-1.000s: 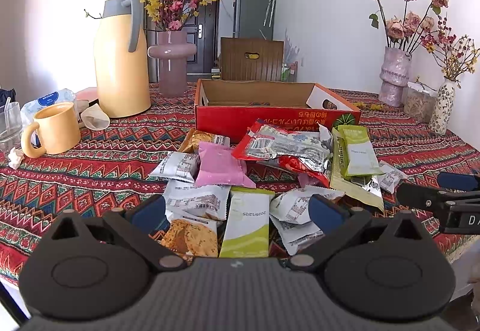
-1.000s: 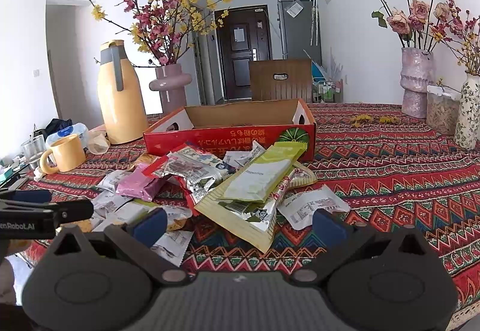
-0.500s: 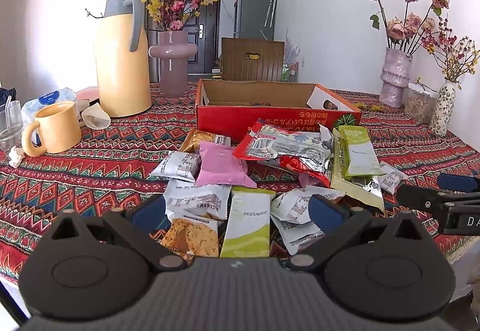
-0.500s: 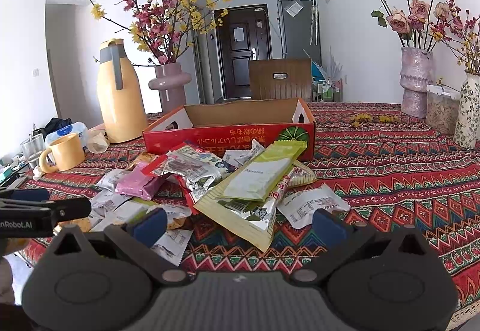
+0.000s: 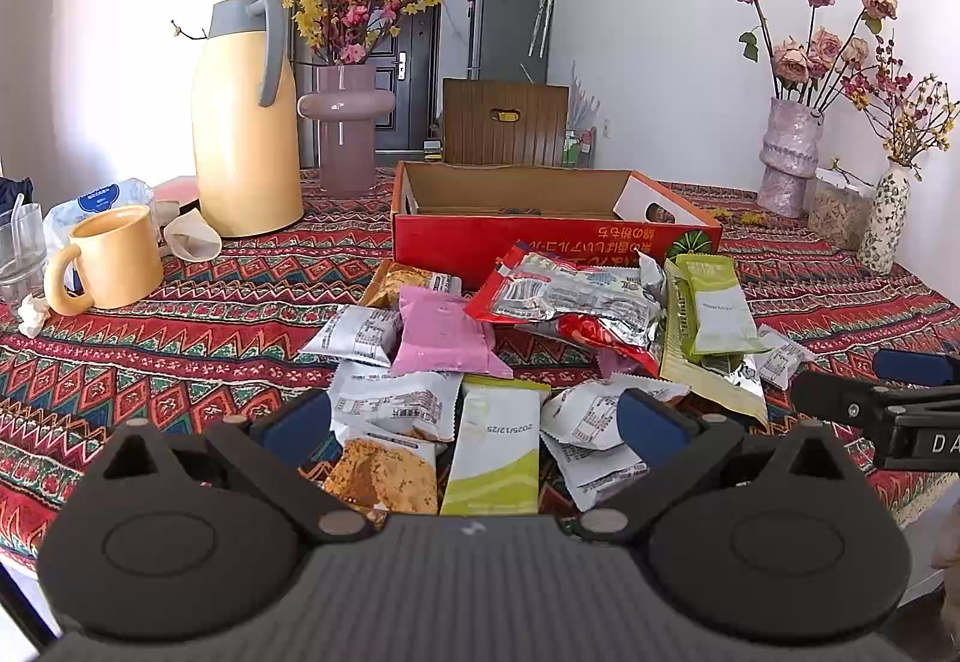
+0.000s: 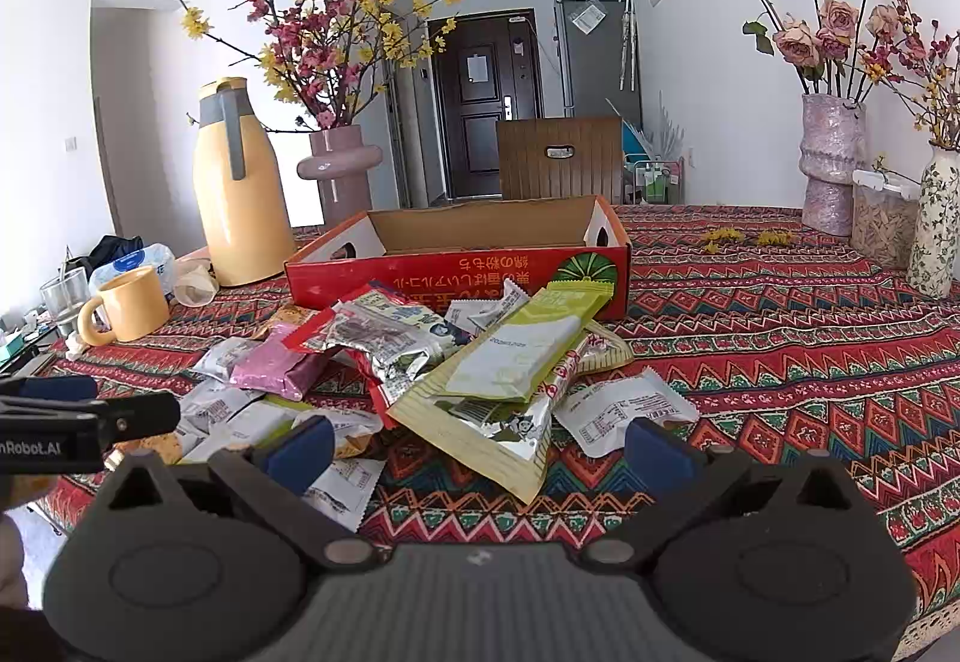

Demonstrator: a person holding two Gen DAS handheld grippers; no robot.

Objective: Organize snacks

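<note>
Both grippers, the left gripper (image 5: 474, 422) and right gripper (image 6: 477, 440), hang spread and empty over the bench's near edge. Snack packets (image 5: 444, 332) lie heaped mid-bench, just before the red cardboard box (image 5: 540, 236). From here the box looks empty, so sorting seems not yet begun.

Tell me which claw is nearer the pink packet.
Left. The left claw hangs open just short of the pink packet, almost in line with it; the right claw, also open, sits farther off to its right.
</note>
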